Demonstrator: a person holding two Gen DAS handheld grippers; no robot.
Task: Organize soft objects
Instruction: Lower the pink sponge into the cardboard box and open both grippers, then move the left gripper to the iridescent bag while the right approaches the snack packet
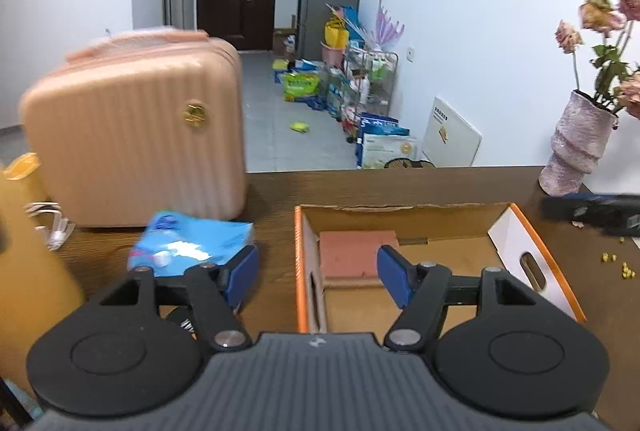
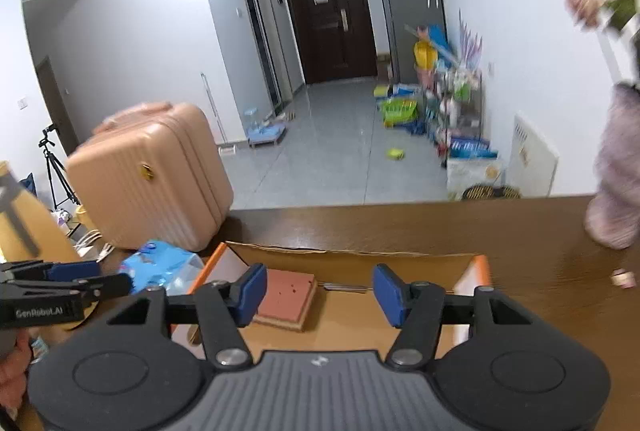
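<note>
An open cardboard box with orange edges [image 1: 532,255] [image 2: 212,261] stands on the brown table. A pink sponge [image 1: 352,255] [image 2: 286,297] lies inside at its far left. A soft blue tissue pack [image 1: 192,243] [image 2: 160,265] lies on the table left of the box, in front of the suitcase. My left gripper [image 1: 318,277] is open and empty, straddling the box's left wall above it; it also shows from the side in the right wrist view [image 2: 72,281]. My right gripper [image 2: 320,293] is open and empty above the box.
A pink suitcase [image 1: 136,143] [image 2: 152,179] stands at the table's back left. A pink vase with flowers [image 1: 576,147] [image 2: 618,175] stands at the back right. A yellow object [image 1: 28,255] is at the far left. Small yellow bits [image 1: 616,263] lie right of the box.
</note>
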